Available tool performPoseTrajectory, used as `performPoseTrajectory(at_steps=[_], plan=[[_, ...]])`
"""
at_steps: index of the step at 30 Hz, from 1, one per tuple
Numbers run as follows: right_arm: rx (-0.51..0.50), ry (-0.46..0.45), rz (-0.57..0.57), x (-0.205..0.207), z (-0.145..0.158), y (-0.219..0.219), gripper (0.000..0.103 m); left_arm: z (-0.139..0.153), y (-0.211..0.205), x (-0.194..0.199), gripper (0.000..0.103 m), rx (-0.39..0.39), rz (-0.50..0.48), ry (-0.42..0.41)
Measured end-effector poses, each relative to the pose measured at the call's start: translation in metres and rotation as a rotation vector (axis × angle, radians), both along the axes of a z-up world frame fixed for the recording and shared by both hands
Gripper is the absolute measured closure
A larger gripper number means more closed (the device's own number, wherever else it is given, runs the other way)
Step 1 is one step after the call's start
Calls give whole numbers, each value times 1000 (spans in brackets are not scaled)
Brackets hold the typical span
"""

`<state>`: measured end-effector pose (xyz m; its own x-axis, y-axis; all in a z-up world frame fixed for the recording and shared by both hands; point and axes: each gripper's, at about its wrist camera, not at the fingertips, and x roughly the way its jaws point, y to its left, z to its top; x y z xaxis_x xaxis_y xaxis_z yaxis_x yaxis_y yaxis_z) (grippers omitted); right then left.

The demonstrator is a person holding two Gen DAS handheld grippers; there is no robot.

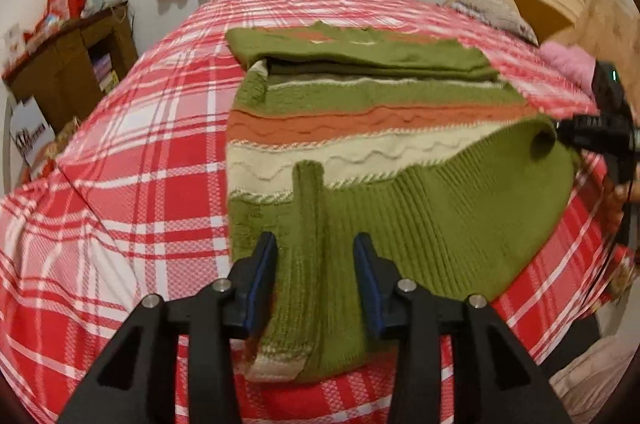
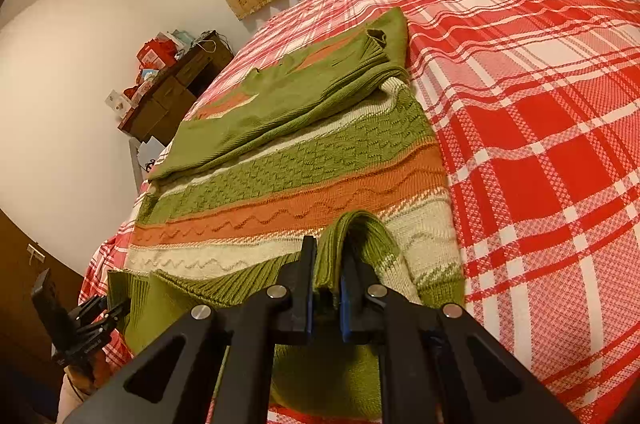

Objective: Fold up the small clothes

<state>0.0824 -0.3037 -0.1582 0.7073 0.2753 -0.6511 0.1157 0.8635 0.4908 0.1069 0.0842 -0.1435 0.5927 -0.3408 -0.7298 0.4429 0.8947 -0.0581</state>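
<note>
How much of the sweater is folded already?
Done: the sleeves lie folded across the top of the sweater. In hand: the right gripper pinches the green hem, and the left gripper straddles the hem's other end, unclosed. Left: bringing the bottom up over the top.

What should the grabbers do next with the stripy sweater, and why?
Probably close the left tool on the hem: it is open around a ridge of the sweater, while the right tool already pinches its corner. Then both could lift the hem together.
</note>
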Motion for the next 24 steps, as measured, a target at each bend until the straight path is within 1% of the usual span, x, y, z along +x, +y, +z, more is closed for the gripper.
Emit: performPoseTrajectory(at_steps=[2, 4, 8, 10, 11, 12, 13, 14, 15, 16, 17, 18, 20, 22, 24], plan=[[11, -5, -5, -1, -1, -1, 94, 0, 1, -1, 94, -33, -3, 16], [30, -7, -14, -1, -2, -3, 94, 0, -1, -4, 94, -34, -4, 1], [92, -4, -26, -1, -5, -10, 93, -2, -10, -8, 94, 15, -14, -35], [117, 16, -13, 0, 1, -15, 93, -3, -9, -5, 93, 7, -6, -25], [128, 2, -10, -2, 7, -18, 93, -2, -7, -3, 93, -5, 0, -14], [142, -39, -7, -6, 16, -21, 93, -2, -4, -2, 92, -17, 5, -5], [138, -86, -11, -12, 29, -24, 88, -2, -3, -1, 93, -21, 9, -1], [120, -106, -25, -15, 36, -26, 81, -2, -4, -1, 92, -22, 10, -1], [84, -136, -57, -21, 48, -29, 57, -3, -4, -1, 92, -21, 11, -2], [65, -161, -76, -25, 56, -34, 26, -2, -5, -1, 92, -16, 11, -7], [52, -203, -94, -32, 64, -39, 18, -3, -4, -1, 92, -13, 10, -8], [43, -238, -101, -37, 69, -44, 15, -3, -4, -1, 92, -9, 11, -11], [12, -251, -87, -41, 74, -47, 15, -3, -5, 0, 93, -10, 13, -9], [-59, -201, -40, -36, 70, -40, 16, -3, -4, 2, 93, -20, 14, -1], [-130, -149, 39, -28, 60, -23, 16, -3, -3, 4, 93, -36, 14, 10]])
